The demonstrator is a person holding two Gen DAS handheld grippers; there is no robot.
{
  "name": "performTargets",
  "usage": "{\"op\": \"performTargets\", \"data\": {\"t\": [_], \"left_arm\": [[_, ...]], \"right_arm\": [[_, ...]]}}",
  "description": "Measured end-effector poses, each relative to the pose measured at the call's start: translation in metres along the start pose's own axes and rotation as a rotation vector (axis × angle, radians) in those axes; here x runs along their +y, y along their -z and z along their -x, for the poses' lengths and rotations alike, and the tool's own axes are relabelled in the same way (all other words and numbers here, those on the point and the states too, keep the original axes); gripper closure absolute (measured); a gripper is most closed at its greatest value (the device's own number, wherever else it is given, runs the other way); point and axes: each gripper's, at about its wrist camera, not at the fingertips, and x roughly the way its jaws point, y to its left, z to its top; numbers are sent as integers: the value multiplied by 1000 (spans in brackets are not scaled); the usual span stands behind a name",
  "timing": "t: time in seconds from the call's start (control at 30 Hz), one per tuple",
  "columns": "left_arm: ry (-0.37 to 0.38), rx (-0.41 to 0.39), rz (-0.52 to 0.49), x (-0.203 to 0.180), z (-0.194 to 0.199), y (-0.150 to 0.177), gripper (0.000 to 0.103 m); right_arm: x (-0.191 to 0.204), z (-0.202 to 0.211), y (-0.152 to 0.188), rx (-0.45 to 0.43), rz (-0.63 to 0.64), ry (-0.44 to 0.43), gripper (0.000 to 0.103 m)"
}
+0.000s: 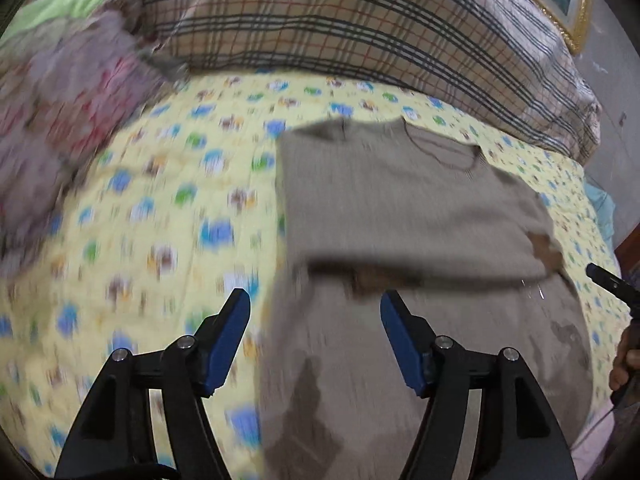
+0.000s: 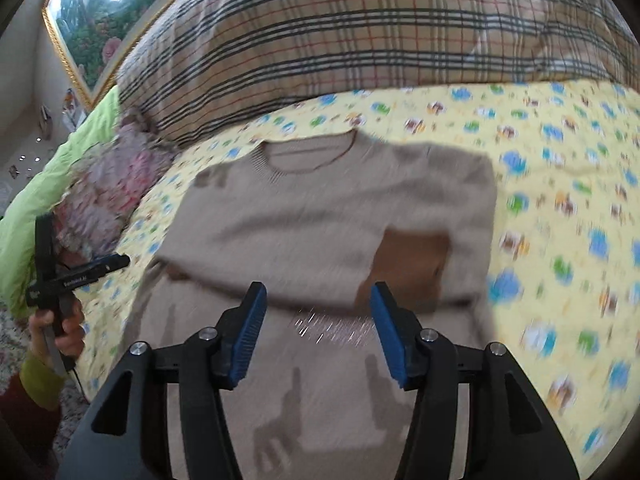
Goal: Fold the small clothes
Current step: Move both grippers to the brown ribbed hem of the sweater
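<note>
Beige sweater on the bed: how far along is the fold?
Done: the beige sweater lies on the yellow sheet with one layer folded across its middle. In hand: nothing; left gripper and right gripper are open and empty. Left: the lower half still spreads unfolded.

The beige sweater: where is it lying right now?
The beige sweater lies flat on the yellow patterned bedspread, neckline toward the plaid pillow. In the right wrist view it fills the centre; a pink floral cloth lies to its left.

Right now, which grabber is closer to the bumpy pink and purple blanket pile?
Left. The left gripper hovers open beside the beige knitted sweater, on the side of the pink and purple blanket pile. The right gripper hovers open over the sweater, further from it.
</note>
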Motion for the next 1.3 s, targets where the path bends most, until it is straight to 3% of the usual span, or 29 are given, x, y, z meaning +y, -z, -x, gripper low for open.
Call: {"op": "performTargets", "data": {"t": [0.2, 0.43, 0.67, 0.8, 1.3], "left_arm": [[-14, -25, 18, -8, 37, 58, 32], [-31, -34, 37, -4, 59, 94, 30], [-42, 6, 54, 12, 65, 124, 30], [-4, 31, 76, 17, 70, 139, 29], [45, 124, 13, 19, 78, 200, 29]], "right_arm": [[10, 27, 44, -15, -33, -18, 44], [11, 53, 87, -30, -71, -26, 44], [5, 79, 121, -27, -78, -3, 44], [5, 90, 138, -25, -78, 3, 43], [17, 115, 206, 2, 5, -61, 42]]}}
